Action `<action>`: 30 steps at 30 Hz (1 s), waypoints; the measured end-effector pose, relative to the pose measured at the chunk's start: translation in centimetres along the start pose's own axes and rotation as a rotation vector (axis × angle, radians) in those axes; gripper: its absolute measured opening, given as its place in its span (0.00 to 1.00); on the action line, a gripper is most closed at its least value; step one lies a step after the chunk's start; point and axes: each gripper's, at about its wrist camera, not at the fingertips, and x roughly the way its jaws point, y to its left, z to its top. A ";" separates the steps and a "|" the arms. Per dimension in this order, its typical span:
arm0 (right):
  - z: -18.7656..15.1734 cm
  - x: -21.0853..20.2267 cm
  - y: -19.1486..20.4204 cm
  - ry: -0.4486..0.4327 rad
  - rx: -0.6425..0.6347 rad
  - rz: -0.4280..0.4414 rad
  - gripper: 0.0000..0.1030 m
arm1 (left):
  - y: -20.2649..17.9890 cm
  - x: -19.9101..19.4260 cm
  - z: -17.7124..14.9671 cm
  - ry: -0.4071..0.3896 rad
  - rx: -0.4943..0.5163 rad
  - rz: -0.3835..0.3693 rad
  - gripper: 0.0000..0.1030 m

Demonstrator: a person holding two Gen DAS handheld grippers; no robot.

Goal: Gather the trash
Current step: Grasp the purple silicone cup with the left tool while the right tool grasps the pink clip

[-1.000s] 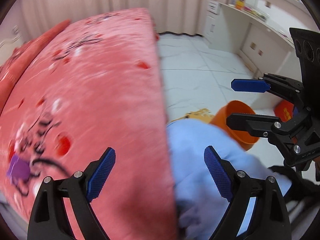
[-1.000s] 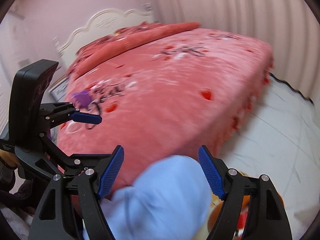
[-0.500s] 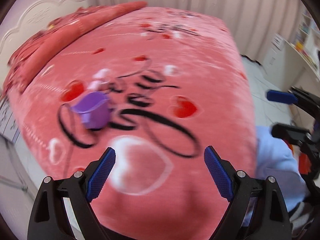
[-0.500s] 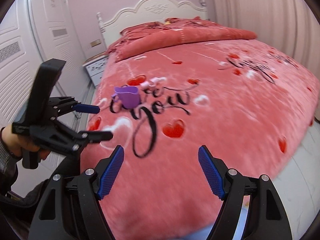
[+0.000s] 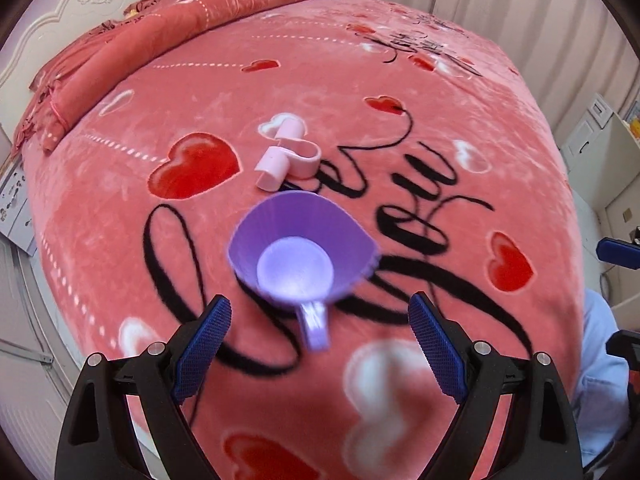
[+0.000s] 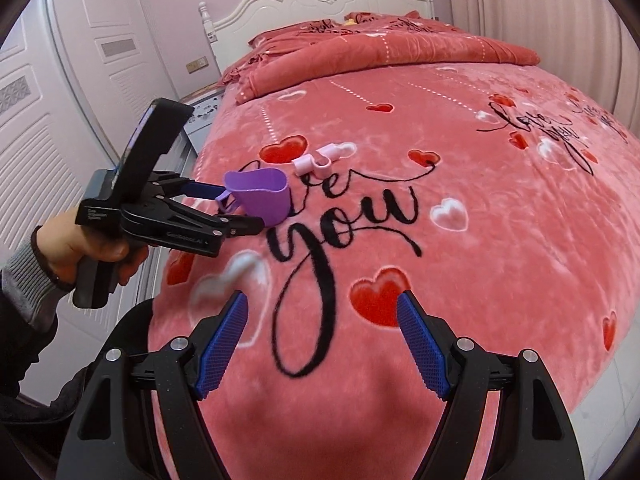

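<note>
Purple cup (image 5: 302,252) upright on red blanket (image 5: 400,128), interior empty — handle toward left gripper (image 5: 318,344). Pink cup (image 5: 290,152) just beyond purple cup, on side. Left gripper jaws apart, flanking handle, no contact. Right gripper (image 6: 322,340) jaws apart, empty.

A second ago the left gripper (image 5: 318,350) faced the bed's edge and floor; now the small purple plastic cup with a handle (image 5: 302,256) stands just ahead of its spread jaws, handle toward them. The right gripper (image 6: 322,340) has swung from a pale-blue garment onto the pink heart-print blanket (image 6: 480,240).
</note>
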 end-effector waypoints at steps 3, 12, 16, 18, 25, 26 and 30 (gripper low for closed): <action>0.8 1.3 -0.4 0.010 0.003 0.002 0.74 | 0.9 0.7 0.7 -0.013 -0.012 -0.021 0.87; 3.9 5.7 0.0 0.028 -0.041 0.035 0.74 | 2.7 1.0 0.9 -0.003 0.051 -0.116 0.64; 6.2 8.3 0.2 0.032 -0.066 0.063 0.74 | 4.3 0.0 1.0 -0.005 0.057 -0.093 0.64; 7.6 9.9 0.4 0.036 -0.094 0.063 0.74 | 5.2 -0.5 1.0 -0.010 0.048 -0.087 0.64; 11.3 15.5 0.8 0.052 -0.184 0.067 0.74 | 6.7 -0.4 1.5 -0.009 0.054 -0.092 0.64; 11.7 16.5 0.7 0.060 -0.201 0.062 0.74 | 6.8 -0.2 1.6 -0.009 0.053 -0.093 0.64; 12.9 19.5 0.2 0.083 -0.240 0.051 0.67 | 7.6 0.2 1.8 -0.019 0.045 -0.105 0.64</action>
